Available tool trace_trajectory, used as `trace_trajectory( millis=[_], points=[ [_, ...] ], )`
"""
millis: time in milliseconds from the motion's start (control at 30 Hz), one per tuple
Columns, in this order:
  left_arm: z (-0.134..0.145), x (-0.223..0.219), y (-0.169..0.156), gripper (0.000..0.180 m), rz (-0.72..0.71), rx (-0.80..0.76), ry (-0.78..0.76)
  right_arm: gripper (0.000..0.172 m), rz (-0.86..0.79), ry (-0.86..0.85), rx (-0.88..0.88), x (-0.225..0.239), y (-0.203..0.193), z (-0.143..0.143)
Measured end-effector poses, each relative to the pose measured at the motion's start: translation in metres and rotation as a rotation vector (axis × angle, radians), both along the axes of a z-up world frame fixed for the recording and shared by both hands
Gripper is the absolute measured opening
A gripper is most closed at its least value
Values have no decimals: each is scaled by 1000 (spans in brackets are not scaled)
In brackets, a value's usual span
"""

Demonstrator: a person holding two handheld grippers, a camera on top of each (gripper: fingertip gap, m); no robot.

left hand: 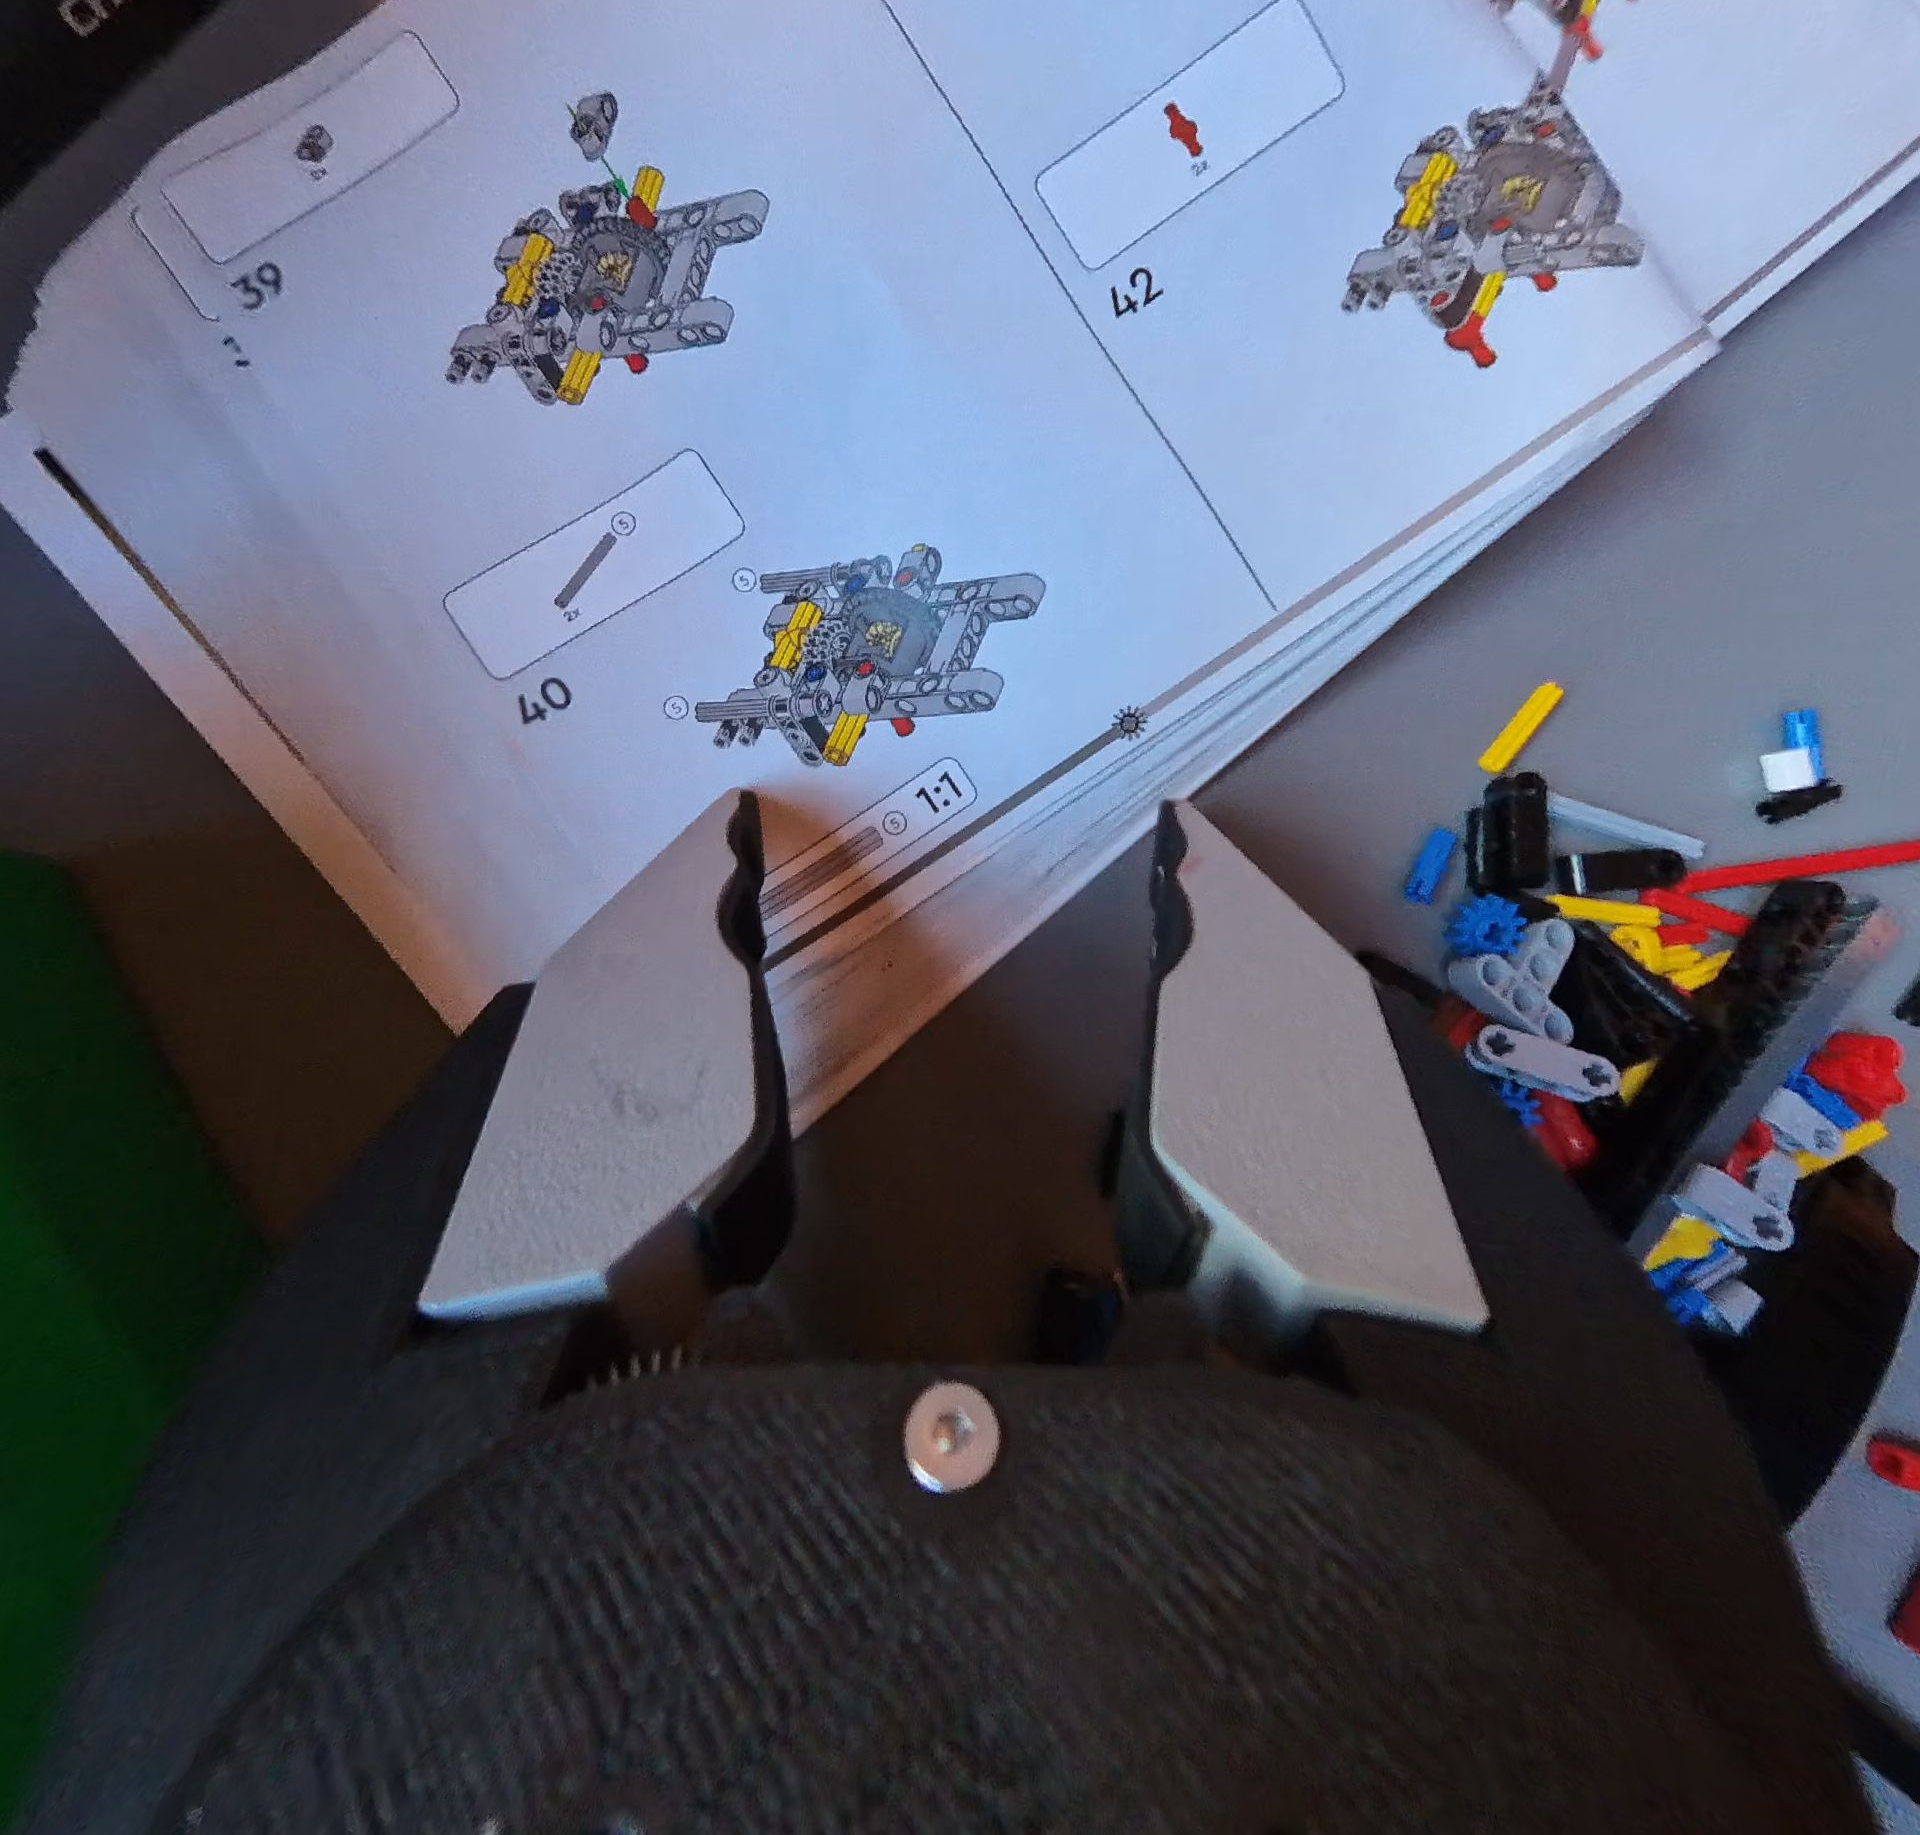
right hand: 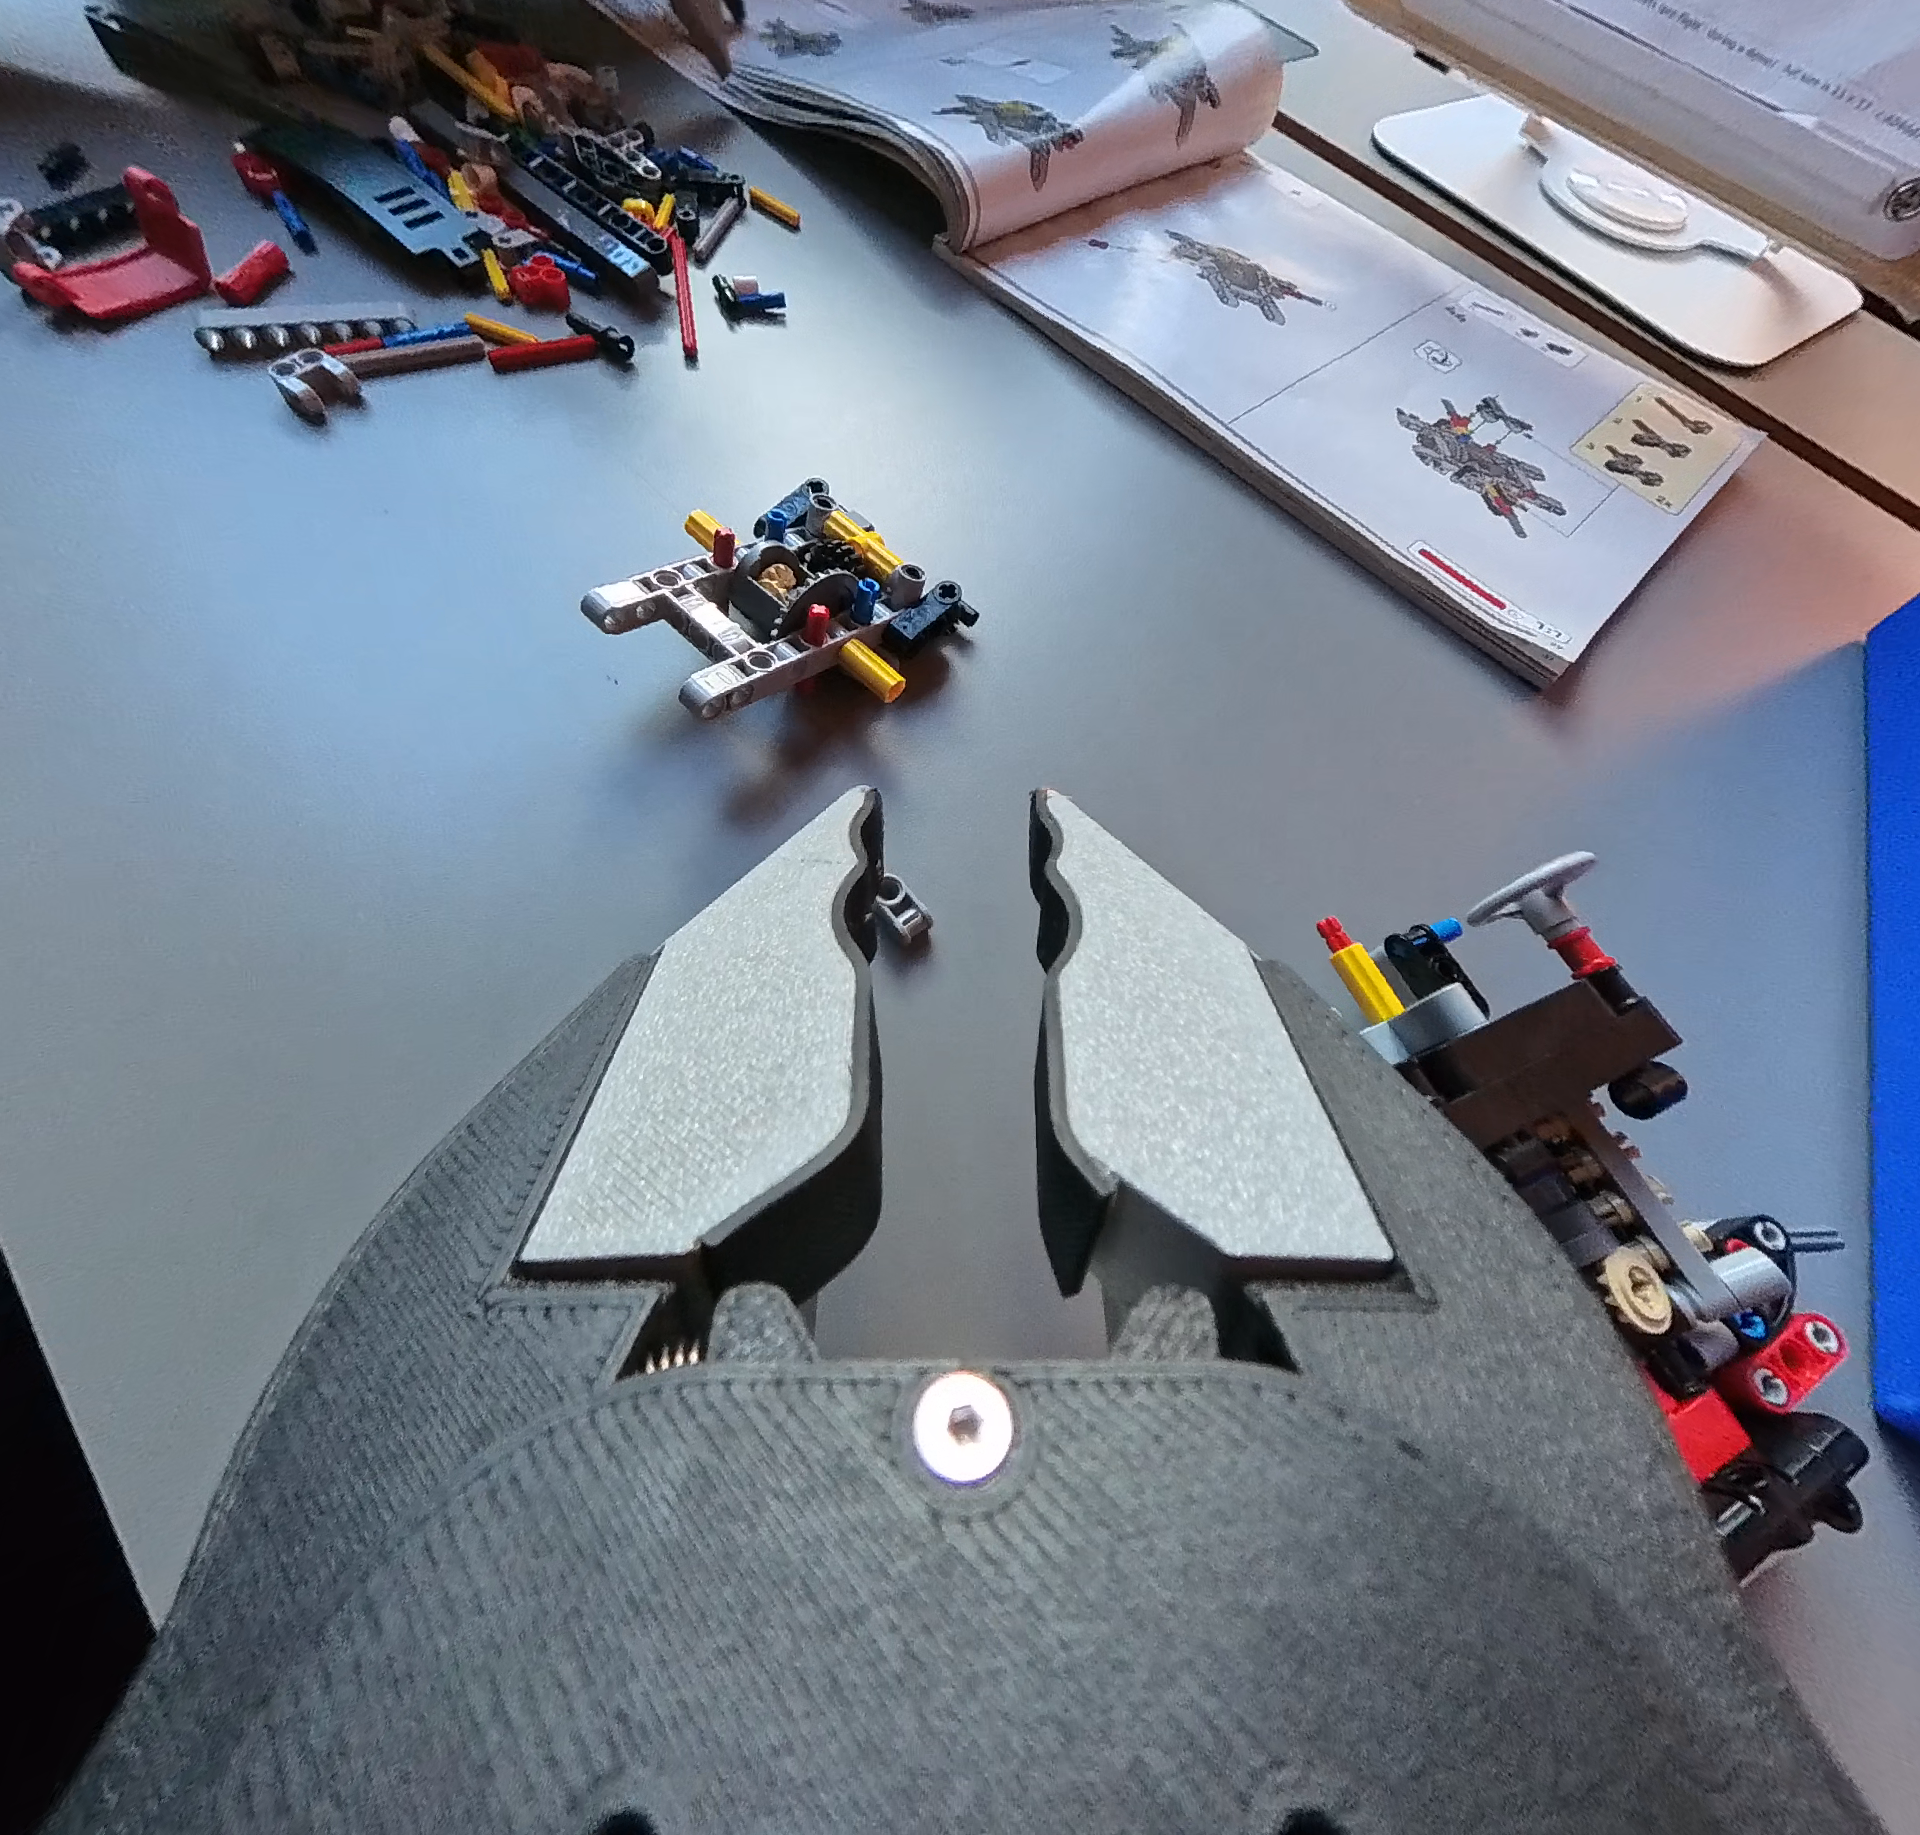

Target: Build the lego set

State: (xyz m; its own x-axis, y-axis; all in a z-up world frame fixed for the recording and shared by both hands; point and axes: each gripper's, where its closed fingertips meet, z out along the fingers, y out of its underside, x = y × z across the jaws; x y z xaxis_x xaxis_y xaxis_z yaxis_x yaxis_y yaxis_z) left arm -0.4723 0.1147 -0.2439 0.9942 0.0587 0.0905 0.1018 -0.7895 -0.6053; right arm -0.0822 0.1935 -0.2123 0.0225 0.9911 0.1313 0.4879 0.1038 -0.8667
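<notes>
Left claw [left hand: 956, 819] wide apart, nothing in it – hovering over the lower edge of the open booklet [left hand: 727, 383], one fingertip [left hand: 743, 850] above the page, the other past the page edge over the table [left hand: 1662, 538]. Loose-parts pile [left hand: 1621, 975] just to its right: yellow axle [left hand: 1519, 727], blue pins, blue gear, grey beams, red rods. Green blur at far left, dark box corner top left.

Right claw [right hand: 956, 798] partly apart, clamped on nothing. Small grey connector [right hand: 902, 912] lying on the table between the fingers, touching or just beside the left pad [right hand: 860, 881], well clear of the other pad – not gripped. Ahead, apart from the claw, small grey-frame assembly [right hand: 779, 601] with gear, yellow axles, red and blue pins. Right of the claw, close by its body, bigger build [right hand: 1590, 1110] with grey steering wheel. Farther off: parts pile at upper left, booklet at upper right, silver stand beyond it, blue sheet [right hand: 1896, 1006] at right edge.

Risks, judged from this layout: connector tiny and off-centre, so closing from here likely to push or flip it sideways instead of catching it; could skid on the smooth table. Claw body close to the bigger build – a swing right may knock it. Left claw low over the paper, may snag or crease a page, or sweep into the pile.
</notes>
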Motion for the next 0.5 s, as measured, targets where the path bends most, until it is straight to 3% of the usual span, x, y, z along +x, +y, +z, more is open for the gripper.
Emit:
trace_trajectory(
  millis=[367, 500],
  points=[
    [-1, 17, 8, 78, -82, 44, 24, 22, -5, 19, 23, -2, 3, 3],
    [0, 18, 8, 78, -81, 72, 12, 24, -4, 101, 56, -22, 6, 30]
  ],
)
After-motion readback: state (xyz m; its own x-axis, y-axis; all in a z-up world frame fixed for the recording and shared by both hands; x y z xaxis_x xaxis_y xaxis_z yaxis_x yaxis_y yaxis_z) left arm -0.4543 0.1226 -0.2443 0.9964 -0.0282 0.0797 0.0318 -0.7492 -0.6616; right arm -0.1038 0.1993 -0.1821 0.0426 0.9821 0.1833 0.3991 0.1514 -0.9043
